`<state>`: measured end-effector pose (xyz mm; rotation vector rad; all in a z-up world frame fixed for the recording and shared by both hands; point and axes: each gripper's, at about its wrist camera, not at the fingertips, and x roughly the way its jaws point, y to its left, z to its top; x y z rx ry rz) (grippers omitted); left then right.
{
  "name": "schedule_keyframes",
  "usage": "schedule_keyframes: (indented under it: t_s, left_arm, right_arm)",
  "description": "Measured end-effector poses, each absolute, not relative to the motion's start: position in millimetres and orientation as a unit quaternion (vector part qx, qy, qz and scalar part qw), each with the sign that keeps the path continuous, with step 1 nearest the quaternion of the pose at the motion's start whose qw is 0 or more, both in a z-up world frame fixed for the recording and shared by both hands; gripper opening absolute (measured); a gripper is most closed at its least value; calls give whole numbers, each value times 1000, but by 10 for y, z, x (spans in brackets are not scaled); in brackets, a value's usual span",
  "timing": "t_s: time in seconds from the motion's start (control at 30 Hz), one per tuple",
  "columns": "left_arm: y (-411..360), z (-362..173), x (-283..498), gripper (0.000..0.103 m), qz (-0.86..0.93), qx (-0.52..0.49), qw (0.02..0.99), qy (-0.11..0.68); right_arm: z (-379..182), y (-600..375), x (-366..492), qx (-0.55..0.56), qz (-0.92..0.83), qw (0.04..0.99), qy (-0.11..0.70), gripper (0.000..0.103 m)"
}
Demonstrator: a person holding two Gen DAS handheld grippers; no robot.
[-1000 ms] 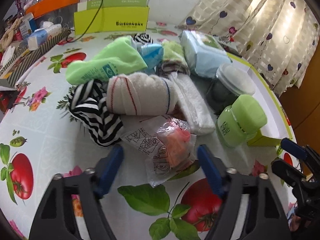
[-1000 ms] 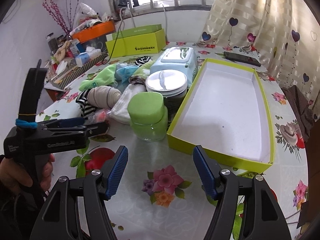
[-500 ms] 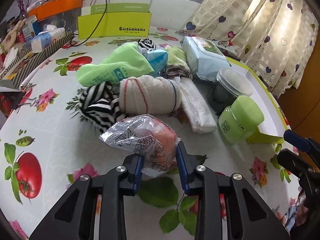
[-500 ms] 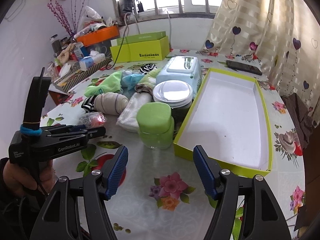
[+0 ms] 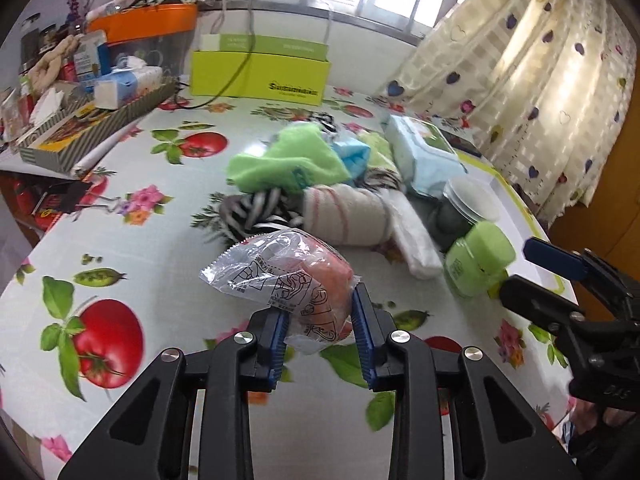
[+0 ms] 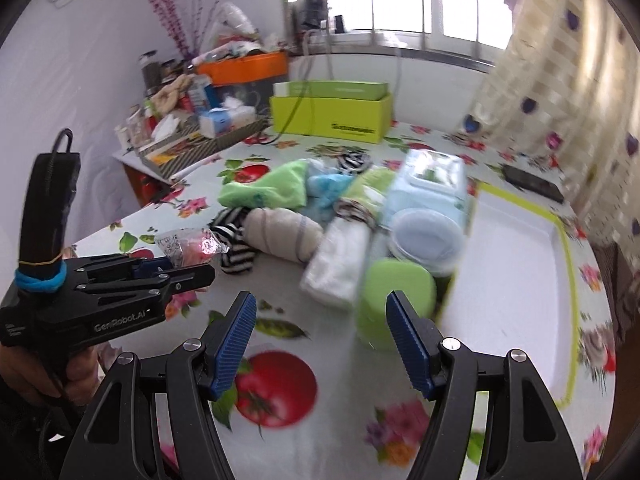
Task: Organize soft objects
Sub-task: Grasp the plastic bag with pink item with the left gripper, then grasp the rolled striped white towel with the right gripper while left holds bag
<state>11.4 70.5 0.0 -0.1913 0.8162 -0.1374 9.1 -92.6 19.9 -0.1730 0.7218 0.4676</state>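
Note:
My left gripper (image 5: 320, 322) is shut on a clear plastic packet with an orange soft thing inside (image 5: 292, 276) and holds it above the table; it also shows in the right wrist view (image 6: 188, 246). Behind it lies a pile of soft things: a striped black-and-white cloth (image 5: 256, 212), a rolled cream towel (image 5: 348, 216), a green cloth (image 5: 288, 164) and a white folded cloth (image 5: 414, 240). My right gripper (image 6: 322, 340) is open and empty above the table, in front of a green-lidded jar (image 6: 394, 300). The open yellow-green box (image 6: 520, 272) lies to the right.
A wet-wipes pack (image 5: 424, 156) and a clear round jar (image 5: 468, 204) stand beside the pile. A closed yellow-green box (image 5: 260, 76) stands at the back. A striped tray of clutter (image 5: 88, 128) lines the left edge. A phone (image 6: 532, 184) lies beyond the open box.
My left gripper closed on the plastic packet and lifted it off the table. My right gripper shifted left, staying open.

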Motion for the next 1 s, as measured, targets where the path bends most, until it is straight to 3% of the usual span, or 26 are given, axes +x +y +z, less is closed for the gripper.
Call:
schedule_keyframes:
  t_s: [0.4, 1.0]
  left_arm:
    - [1063, -94, 261, 31, -11, -101, 908, 407]
    - [1143, -202, 324, 31, -16, -110, 900, 421]
  right_arm:
    - [-52, -344, 720, -165, 245, 876, 382, 68]
    - [-150, -79, 923, -209, 247, 859, 396, 68]
